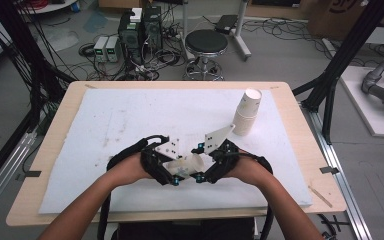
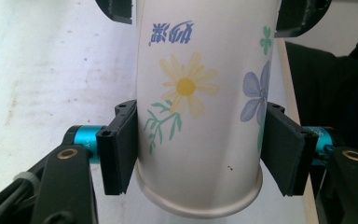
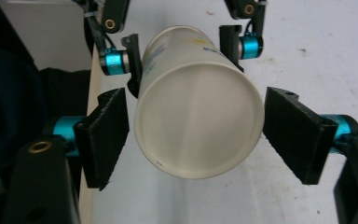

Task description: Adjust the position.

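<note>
A: Risk is seen mostly at the right hand-held gripper [image 3: 193,135]. Its jaws are spread to either side of the paper cup [image 3: 198,105], near the base, and the pads are not yet pressed on it.

B: And the left hand-held gripper [image 2: 200,149]?

A: The cup is pinched by it close to the rolled rim, with the wall visibly squeezed in. The cup is held lying level above the near edge of the bench [image 1: 35,200], at its middle, between both hands.

B: What could be spoiled, then?

A: If more pressure is added at the left, the thin wall may be creased or the rim buckled. If the right jaws are closed off-centre on the tapered base, the cup may be pushed sideways and slipped out of the left grip.

B: Anything else endangered?

A: The stack of cups [image 1: 247,112] near the far right corner is well apart, so it is judged safe. A dropped cup might roll off the near edge.
</note>
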### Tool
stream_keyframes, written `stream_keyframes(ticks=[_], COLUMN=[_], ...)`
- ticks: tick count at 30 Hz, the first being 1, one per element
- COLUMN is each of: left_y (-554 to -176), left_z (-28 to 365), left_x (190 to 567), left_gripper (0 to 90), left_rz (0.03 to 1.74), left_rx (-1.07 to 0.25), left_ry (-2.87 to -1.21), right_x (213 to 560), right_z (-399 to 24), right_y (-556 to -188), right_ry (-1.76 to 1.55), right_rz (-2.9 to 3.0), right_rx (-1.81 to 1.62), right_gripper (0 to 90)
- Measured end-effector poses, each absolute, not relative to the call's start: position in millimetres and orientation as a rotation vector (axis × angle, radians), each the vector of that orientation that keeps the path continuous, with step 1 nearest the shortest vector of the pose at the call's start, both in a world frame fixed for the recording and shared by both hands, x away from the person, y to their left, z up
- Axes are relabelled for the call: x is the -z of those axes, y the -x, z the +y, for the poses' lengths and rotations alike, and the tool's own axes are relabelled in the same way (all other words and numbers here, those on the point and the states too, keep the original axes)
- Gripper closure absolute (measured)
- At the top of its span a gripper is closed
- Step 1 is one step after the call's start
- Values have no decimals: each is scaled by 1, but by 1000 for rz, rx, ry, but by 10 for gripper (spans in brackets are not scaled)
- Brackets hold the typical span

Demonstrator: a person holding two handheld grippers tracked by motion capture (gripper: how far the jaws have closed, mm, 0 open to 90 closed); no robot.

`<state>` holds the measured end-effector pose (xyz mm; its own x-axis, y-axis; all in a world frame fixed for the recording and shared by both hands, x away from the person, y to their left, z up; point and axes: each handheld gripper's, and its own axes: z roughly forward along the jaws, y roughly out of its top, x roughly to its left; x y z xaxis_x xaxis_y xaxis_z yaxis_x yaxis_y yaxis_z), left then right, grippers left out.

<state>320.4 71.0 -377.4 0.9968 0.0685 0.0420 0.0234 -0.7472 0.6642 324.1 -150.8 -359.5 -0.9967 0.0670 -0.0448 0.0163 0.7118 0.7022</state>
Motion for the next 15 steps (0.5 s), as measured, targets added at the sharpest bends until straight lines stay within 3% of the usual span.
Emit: stream_keyframes(ticks=[6,7,12,15], left_y=[-320,-320,-319,-319], left_z=[68,68,68,70], left_x=[380,380,381,381], left_gripper=[341,341,340,279], left_rz=[47,46,39,52], left_rx=[-60,-56,-48,-55], left_ry=[-2437,-2439,-2438,-2404], right_x=[360,361,362,360], right_z=[-146,-146,-146,-149], right_y=[-324,-324,-324,-324], right_ry=[-11,11,25,16], right_rz=[2881,2898,2903,2897], right_rx=[-1107,-1089,-1092,-1110], right_gripper=[302,361,375,376])
